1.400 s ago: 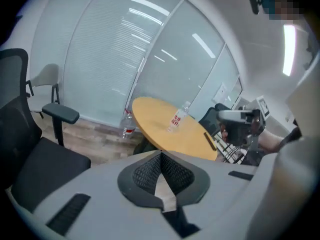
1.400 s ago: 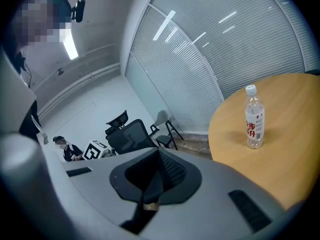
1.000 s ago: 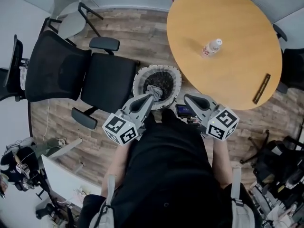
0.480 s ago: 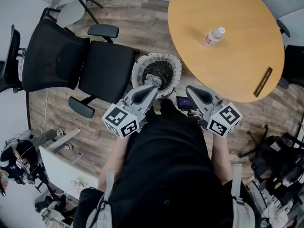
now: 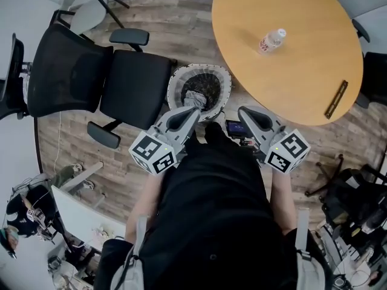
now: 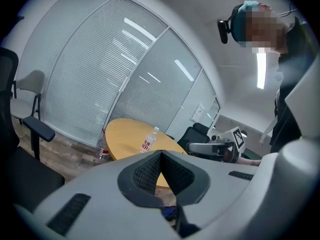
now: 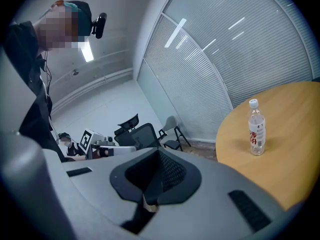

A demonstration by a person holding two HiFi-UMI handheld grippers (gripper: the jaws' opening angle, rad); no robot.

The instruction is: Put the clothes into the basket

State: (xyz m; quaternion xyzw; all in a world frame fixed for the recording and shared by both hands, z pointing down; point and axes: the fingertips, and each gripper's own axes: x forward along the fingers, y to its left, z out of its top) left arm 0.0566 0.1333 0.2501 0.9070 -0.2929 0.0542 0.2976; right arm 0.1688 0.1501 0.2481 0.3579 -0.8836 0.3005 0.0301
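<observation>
Grey crumpled cloth [image 5: 194, 98] is lying inside the round dark-mesh basket with a white rim [image 5: 173, 92], directly in front of the tip of the left gripper [image 5: 195, 109]. From the head view it is not possible to tell whether cloth and tip are touching. In the left gripper view, the left gripper [image 6: 161, 159] is showing its jaws pressed together with no fabric between them. The right gripper [image 5: 242, 109] is hovering beside the left one, just right of the basket, and in its own view the right gripper [image 7: 158, 154] is also keeping its jaws closed on nothing. A round wooden table [image 5: 284, 47] is standing ahead and to the right of the right gripper, carrying a clear plastic bottle [image 5: 270, 41]. A black office chair [image 5: 103, 86] is sitting to the left of the left gripper.
</observation>
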